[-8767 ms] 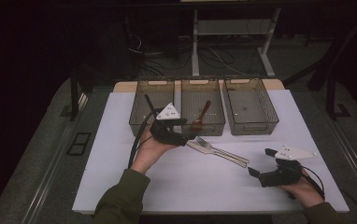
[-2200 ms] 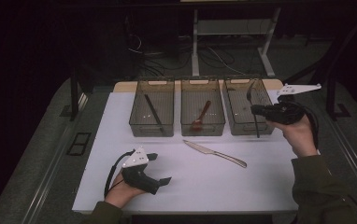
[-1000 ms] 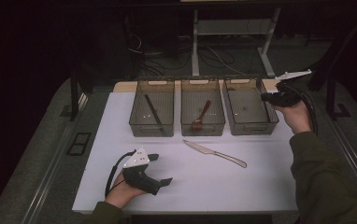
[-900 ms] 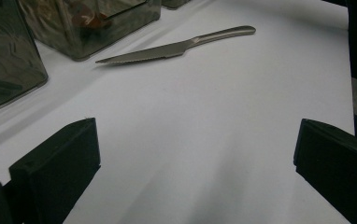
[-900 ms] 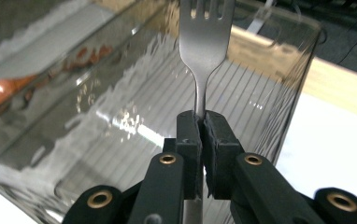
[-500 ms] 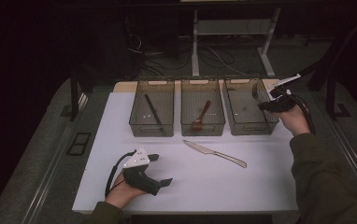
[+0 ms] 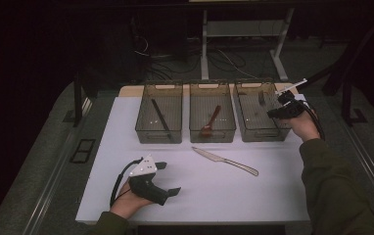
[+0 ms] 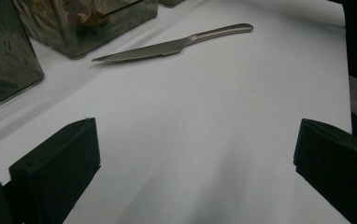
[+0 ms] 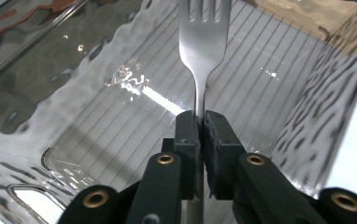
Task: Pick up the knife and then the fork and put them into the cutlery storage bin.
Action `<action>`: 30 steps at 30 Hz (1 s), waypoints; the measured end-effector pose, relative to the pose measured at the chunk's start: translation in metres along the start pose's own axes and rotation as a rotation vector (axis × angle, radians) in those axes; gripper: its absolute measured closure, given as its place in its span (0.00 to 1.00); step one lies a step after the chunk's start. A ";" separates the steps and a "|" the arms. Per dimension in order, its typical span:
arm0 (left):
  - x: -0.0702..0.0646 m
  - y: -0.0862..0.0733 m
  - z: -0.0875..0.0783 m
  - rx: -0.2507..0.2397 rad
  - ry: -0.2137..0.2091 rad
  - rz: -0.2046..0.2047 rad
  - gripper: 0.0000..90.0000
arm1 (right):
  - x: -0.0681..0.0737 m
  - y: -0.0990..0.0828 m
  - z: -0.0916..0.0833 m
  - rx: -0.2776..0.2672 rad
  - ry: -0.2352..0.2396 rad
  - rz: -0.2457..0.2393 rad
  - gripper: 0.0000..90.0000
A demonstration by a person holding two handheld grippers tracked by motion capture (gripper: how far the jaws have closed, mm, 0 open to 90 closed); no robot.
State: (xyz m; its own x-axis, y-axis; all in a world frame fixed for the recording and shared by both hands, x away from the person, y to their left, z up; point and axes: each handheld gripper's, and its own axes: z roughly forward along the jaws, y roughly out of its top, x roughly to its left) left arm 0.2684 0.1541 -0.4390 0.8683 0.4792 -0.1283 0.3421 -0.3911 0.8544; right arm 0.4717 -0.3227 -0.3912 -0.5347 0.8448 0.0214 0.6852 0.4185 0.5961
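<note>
**Fork held over right-hand bin; release not yet made**

Right tool found pinching the handle of a steel fork, jaws pressed tight on the narrow neck, tines pointing away and down into the right clear bin. In the high view, right tool seen at that bin's far right corner, fork partly inside the walls. Left tool parked on the white worktop, jaws spread wide, nothing between them. Table knife lying loose on the worktop in front of the middle bin, well apart from both tools. Spoon noted in the middle bin; dark slender utensil in the left bin, type not discernible.

Risks judged from this position: a grip on so thin a stem likely to let the fork pivot or slip. Release from height liable to bounce the fork off the hard floor or against the wall. Tool close to the rim, so a nudge could shift the bin.
</note>
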 end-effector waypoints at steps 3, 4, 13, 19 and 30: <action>0.000 0.000 0.000 0.001 0.000 0.000 0.00 | 0.001 0.000 0.002 0.002 -0.001 -0.001 0.79; 0.000 0.000 0.000 0.000 0.001 -0.001 0.00 | 0.001 0.000 0.002 -0.001 0.002 0.003 0.76; 0.000 0.000 0.000 0.000 0.000 -0.010 0.00 | 0.002 -0.001 -0.018 -0.093 0.085 0.053 0.49; 0.000 0.000 0.000 0.002 -0.002 -0.007 0.00 | 0.011 -0.005 -0.038 -0.170 0.128 0.042 0.45; 0.000 0.000 0.000 0.001 -0.002 -0.009 0.00 | 0.045 -0.020 -0.064 -0.247 0.186 -0.009 0.45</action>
State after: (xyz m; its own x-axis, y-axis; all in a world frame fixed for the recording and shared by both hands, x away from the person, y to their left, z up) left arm 0.2682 0.1544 -0.4392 0.8659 0.4811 -0.1368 0.3502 -0.3878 0.8526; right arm 0.4020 -0.3140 -0.3513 -0.6368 0.7567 0.1481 0.5511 0.3123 0.7738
